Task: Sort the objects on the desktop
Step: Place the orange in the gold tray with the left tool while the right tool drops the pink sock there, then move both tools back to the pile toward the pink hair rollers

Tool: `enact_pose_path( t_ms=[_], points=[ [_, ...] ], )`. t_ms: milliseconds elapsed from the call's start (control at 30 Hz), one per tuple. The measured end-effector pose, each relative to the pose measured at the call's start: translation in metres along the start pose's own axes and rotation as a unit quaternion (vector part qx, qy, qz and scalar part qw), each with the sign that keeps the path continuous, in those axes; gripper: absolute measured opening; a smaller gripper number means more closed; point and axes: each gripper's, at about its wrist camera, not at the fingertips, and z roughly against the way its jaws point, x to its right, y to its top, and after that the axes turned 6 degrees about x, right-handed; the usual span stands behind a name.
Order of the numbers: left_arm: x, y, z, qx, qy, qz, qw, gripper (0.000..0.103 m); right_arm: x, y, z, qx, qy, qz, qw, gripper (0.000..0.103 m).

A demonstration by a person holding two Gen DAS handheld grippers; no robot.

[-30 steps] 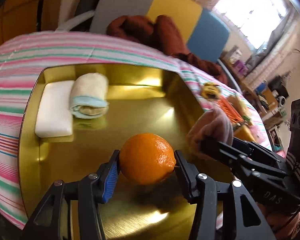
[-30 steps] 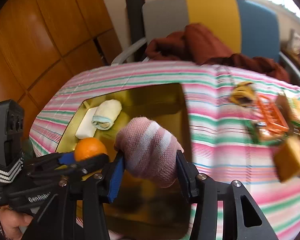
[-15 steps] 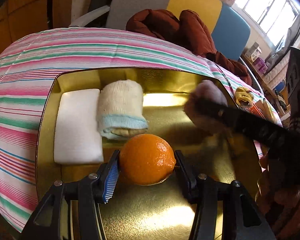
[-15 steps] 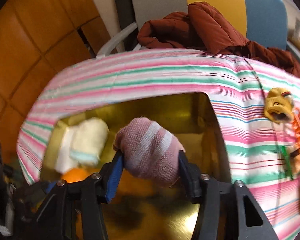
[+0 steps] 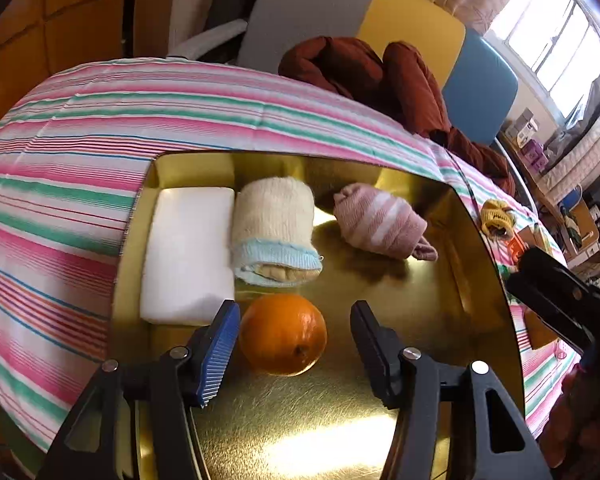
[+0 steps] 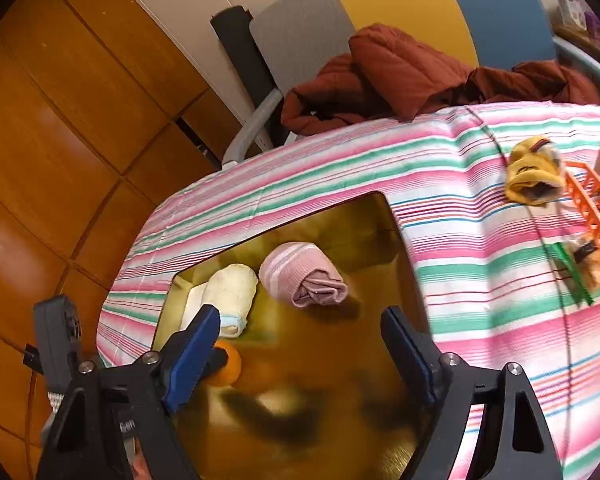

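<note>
A gold tray (image 5: 440,320) lies on the striped tablecloth. In it lie a white block (image 5: 188,256), a cream rolled sock (image 5: 274,230), a pink striped rolled sock (image 5: 376,222) and an orange (image 5: 282,334). My left gripper (image 5: 294,338) is open, its jaws on either side of the orange without gripping it. My right gripper (image 6: 300,352) is open and empty above the tray (image 6: 396,232), just in front of the pink sock (image 6: 300,274). The orange (image 6: 228,366) shows behind its left finger. The cream sock (image 6: 234,292) lies beside the pink one.
A yellow sock (image 6: 534,172) lies on the cloth right of the tray, next to an orange basket (image 6: 592,216) and other small items. A maroon jacket (image 5: 376,76) hangs over chairs behind the table. Wooden panels are at the left.
Both grippers have opened. The left one let the orange down onto the tray. The right one let the pink sock go in the tray and drew back.
</note>
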Motion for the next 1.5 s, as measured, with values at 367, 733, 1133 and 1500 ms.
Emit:
enact_pose_path(
  t_ms=[367,733,1133,1500],
  points=[
    [0.003,-0.003,0.026,0.036,0.006,0.032,0.9988,0.058,0.008,-0.011,0.057,0.053,-0.015,0.038,0.998,0.083],
    [0.054,-0.010,0.045,0.060,-0.068,0.000,0.9958,0.061,0.050,-0.026,0.118,0.100,-0.105,0.084,0.986,0.082],
    [0.140,-0.037,0.043,0.044,-0.119,-0.098,0.9871,0.062,0.143,-0.051,0.160,0.087,-0.188,0.020,0.978,0.082],
    [0.183,-0.070,0.042,0.028,-0.148,-0.147,0.9775,0.062,0.195,-0.064,0.192,0.102,-0.248,-0.008,0.963,0.076]
  ],
)
